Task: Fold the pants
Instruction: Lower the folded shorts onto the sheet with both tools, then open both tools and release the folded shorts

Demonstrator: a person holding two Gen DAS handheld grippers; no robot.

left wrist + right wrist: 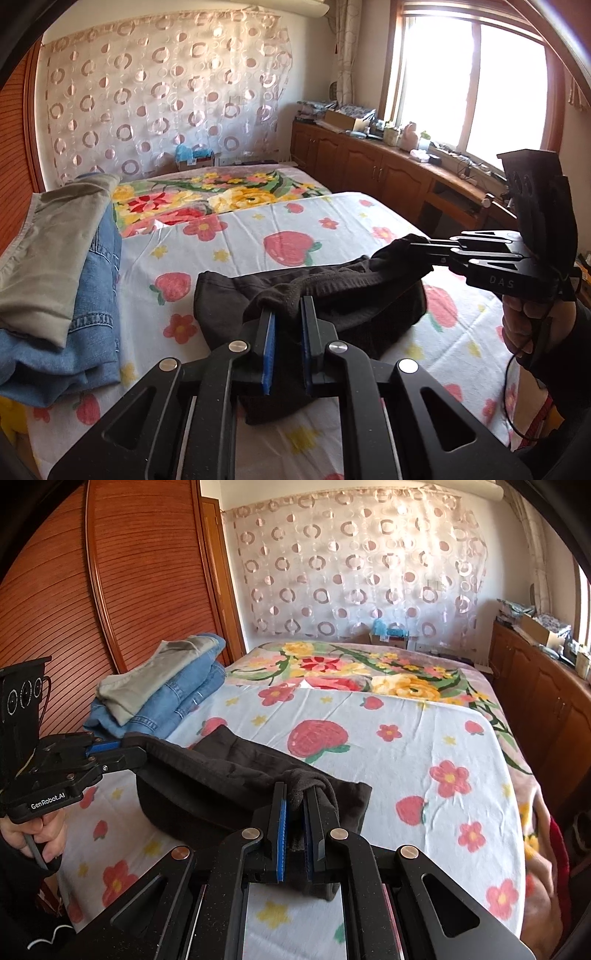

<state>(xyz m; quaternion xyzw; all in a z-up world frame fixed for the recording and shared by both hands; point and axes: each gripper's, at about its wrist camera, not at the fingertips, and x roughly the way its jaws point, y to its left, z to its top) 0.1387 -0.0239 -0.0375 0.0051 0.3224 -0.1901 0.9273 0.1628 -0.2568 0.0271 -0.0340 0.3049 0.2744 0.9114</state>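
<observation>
On the bed's far left edge, 2 folded garments [55,280] are stacked, khaki over denim. Next, left gripper [287,314] is clamped on the dark pants [332,295], which are bunched mid-sheet [295,229] w/ strawberry print. Rightmost, right gripper [295,805] is clenched on the pants' other end.

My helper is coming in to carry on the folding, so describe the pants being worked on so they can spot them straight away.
Start at the bed with the strawberry-and-flower sheet. The dark brown pants lie bunched at its near end, one edge pinched in the left gripper and the other in the right gripper. The stack by the wooden wardrobe, blue jeans under a grey-green garment, is already folded and untouched.
</observation>
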